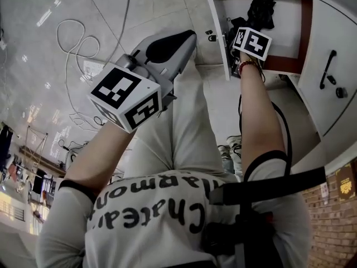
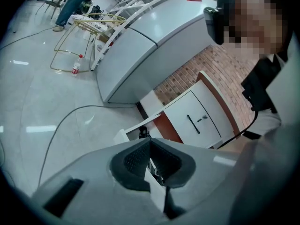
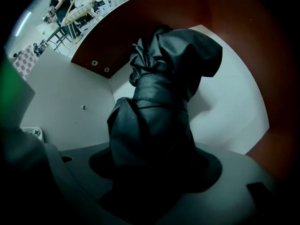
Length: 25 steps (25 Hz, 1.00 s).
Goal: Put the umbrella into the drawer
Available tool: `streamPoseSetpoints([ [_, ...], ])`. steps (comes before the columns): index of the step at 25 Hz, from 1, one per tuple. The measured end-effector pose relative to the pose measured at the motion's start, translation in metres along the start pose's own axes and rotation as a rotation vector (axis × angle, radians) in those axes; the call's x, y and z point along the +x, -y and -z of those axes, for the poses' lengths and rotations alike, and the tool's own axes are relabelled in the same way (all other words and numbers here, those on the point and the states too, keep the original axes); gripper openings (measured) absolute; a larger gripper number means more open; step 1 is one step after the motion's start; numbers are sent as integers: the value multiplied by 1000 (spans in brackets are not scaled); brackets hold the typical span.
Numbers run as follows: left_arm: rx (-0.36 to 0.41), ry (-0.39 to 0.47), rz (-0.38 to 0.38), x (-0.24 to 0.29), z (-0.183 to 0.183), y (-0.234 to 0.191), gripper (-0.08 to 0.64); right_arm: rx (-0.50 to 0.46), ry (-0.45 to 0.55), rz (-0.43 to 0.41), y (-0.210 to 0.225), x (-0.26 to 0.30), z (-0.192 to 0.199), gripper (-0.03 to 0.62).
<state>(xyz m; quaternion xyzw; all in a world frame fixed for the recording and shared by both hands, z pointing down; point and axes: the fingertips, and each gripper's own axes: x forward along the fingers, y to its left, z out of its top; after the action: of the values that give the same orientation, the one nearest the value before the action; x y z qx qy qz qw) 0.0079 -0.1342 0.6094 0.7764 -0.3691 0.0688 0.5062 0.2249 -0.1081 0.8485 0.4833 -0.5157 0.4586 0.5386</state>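
Looks nearly done, with umbrella (image 3: pixel 159 102) inside drawer (image 3: pixel 79 93) between wide-spread, slack right claw (image 3: pixel 154 170), left claw (image 2: pixel 150 159) closed on nothing; leaves only withdrawing and closing drawer.

Tally by kind, counted
Two grippers, the left gripper (image 2: pixel 150 142) and the right gripper (image 3: pixel 154 182); one black umbrella (image 3: pixel 161 102); one open drawer (image 1: pixel 287 24); one cabinet door (image 1: pixel 340 32) bearing one black handle (image 1: pixel 328 68); one bottle (image 2: pixel 75 68) standing on the floor (image 2: pixel 42 125).

The drawer (image 1: pixel 218 32) stands open upward, but the umbrella (image 3: pixel 159 111) fills its middle, with the right gripper (image 1: pixel 251 38) over it. Room remains either side of it inside; cables (image 1: pixel 75 35) cross the floor (image 1: pixel 33 66).
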Motion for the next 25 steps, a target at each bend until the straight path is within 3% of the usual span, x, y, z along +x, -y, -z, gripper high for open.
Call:
streamPoseSetpoints([
  [9, 23, -15, 5, 1, 5, 18, 15, -15, -3, -1, 0, -2, 3, 305],
  [15, 24, -20, -11, -12, 8, 22, 15, 0, 31, 75, 6, -8, 2, 338],
  [25, 33, -30, -28, -33, 3, 33, 15, 27, 7, 30, -1, -16, 7, 339],
])
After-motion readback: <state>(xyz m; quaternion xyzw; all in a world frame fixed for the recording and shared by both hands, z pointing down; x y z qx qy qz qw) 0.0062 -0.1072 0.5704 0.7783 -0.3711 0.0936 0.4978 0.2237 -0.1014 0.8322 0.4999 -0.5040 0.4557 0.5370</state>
